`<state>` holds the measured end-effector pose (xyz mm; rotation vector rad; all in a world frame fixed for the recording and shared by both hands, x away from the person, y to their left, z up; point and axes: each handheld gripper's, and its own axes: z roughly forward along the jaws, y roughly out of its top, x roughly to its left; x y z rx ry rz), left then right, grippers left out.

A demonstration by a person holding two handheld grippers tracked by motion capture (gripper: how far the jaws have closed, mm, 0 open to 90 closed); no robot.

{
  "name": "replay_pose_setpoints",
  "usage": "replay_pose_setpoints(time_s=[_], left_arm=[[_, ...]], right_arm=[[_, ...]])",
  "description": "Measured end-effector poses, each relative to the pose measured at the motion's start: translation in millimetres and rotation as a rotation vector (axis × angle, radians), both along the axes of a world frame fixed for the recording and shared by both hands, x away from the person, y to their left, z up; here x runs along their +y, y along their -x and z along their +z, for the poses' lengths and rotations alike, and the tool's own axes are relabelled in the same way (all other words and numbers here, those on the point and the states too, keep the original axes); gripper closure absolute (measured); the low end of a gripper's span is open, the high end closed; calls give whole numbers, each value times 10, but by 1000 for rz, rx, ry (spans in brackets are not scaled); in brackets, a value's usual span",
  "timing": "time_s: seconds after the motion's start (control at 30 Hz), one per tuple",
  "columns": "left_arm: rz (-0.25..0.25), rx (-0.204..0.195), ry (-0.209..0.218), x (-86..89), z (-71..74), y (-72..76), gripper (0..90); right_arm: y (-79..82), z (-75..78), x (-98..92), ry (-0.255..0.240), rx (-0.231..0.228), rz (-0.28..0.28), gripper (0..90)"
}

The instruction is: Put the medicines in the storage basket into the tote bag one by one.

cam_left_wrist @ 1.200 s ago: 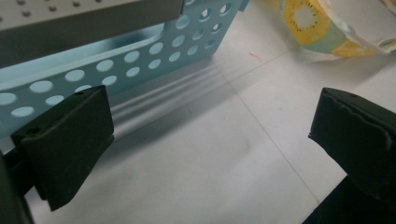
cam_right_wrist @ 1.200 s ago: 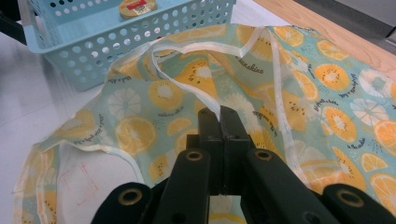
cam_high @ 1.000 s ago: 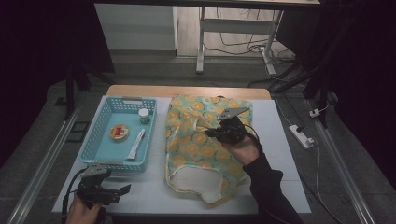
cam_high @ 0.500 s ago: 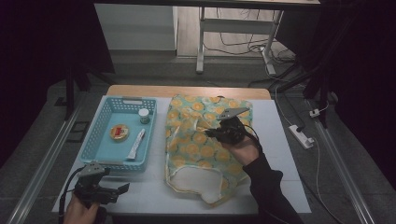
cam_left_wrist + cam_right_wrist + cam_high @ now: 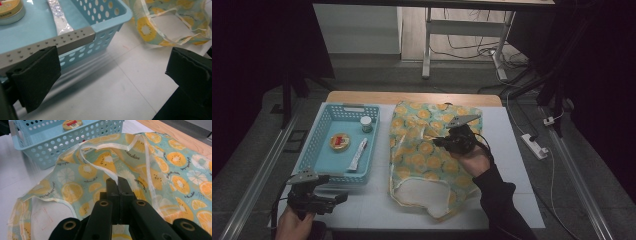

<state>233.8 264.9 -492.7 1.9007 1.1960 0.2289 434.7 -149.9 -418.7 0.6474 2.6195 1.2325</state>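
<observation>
A fruit-print cloth bag (image 5: 422, 165) lies flat in the middle of the white table. My right gripper (image 5: 438, 142) rests over its upper half and is shut on the bag's white strap (image 5: 100, 167), which rises in a loop from the fabric (image 5: 175, 170) to the closed jaws (image 5: 118, 180). My left gripper (image 5: 343, 198) hovers near the table's front left corner, just in front of the blue basket (image 5: 314, 142). Its jaws stand wide open (image 5: 112, 75) with nothing between them.
The basket (image 5: 100, 42) holds a round tin (image 5: 340, 141), a white tube (image 5: 358, 154) and a small jar (image 5: 366, 123). A power strip (image 5: 534, 146) lies on the floor to the right of the table. Bare white tabletop (image 5: 377, 210) shows in front of the basket.
The left gripper has drifted slightly to the left near the front edge. The right gripper and the bag have stayed still.
</observation>
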Motion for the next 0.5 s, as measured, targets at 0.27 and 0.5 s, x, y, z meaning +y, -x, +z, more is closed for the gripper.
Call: replay_pose_setpoints(time_s=[0.27, 0.5], left_arm=[[1, -30, -12, 27, 117, -62, 0], [9, -23, -34, 18, 158, -152, 0]], right_arm=[[2, -8, 4, 6, -3, 5, 900], [0, -4, 0, 5, -3, 5, 900]])
